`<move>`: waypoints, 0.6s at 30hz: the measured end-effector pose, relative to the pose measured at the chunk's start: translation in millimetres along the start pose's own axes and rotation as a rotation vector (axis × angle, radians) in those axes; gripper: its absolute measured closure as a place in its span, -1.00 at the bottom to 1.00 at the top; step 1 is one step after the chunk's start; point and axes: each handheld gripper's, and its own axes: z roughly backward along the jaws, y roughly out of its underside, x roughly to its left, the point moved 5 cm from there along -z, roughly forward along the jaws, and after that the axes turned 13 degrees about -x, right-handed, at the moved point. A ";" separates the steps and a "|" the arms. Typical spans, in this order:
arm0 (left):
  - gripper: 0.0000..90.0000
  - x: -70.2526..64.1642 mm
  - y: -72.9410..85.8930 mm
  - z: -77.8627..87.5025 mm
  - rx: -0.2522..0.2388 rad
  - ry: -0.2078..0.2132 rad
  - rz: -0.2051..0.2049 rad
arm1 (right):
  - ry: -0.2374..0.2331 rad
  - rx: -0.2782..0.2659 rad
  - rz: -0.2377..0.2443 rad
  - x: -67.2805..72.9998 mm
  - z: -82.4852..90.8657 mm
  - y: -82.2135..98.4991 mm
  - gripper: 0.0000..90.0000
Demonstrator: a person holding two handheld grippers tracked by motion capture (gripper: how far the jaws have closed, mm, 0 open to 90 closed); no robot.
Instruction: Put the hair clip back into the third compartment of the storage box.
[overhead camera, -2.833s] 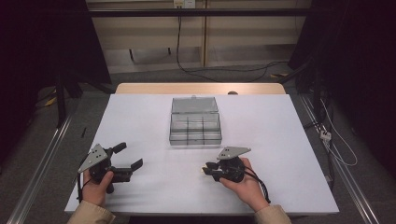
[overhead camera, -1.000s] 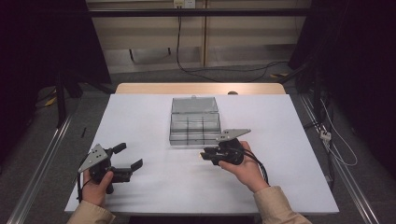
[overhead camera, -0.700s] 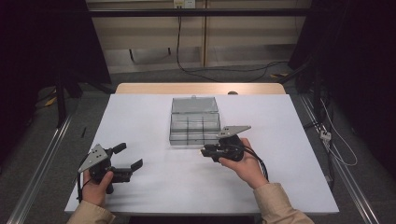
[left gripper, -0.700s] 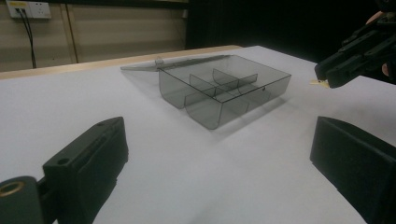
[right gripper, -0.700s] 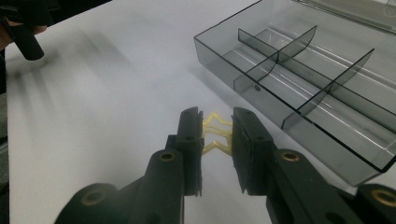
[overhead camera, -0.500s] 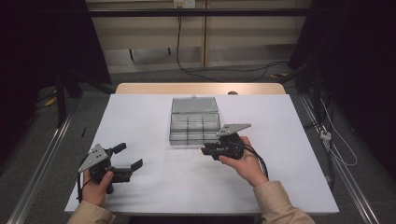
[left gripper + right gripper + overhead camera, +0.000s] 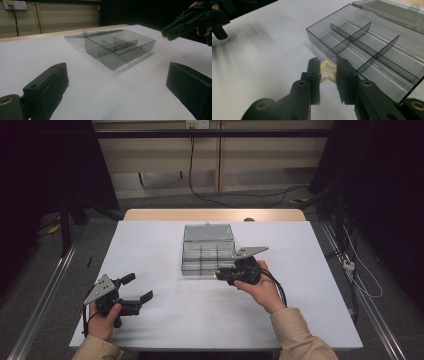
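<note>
Right tool grips yellow star beside box.

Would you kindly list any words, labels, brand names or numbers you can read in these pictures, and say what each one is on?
There is no readable text.
The clear compartment box carries no label or print.
The grippers, left and right, with its yellow star-shaped piece, show no markings.
The wall socket is too blurred to read.

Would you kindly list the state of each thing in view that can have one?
Clear compartment box: open, lid folded back, compartments look empty.
Yellow star-shaped piece: held between the right gripper's jaws, off the table.
Right gripper: shut on the star piece, beside the box.
Left gripper: open, holding nothing.
</note>
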 end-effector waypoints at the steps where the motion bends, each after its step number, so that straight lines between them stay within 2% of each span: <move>1: -0.91 -0.1 0.0 0.0 0.000 0.001 0.000 | 0.002 0.000 0.000 -0.6 -0.3 -0.6 0.64; 18: -0.91 0.1 0.0 -0.1 0.000 0.000 0.000 | 0.013 -0.013 -0.001 -11.9 -2.9 -7.3 0.64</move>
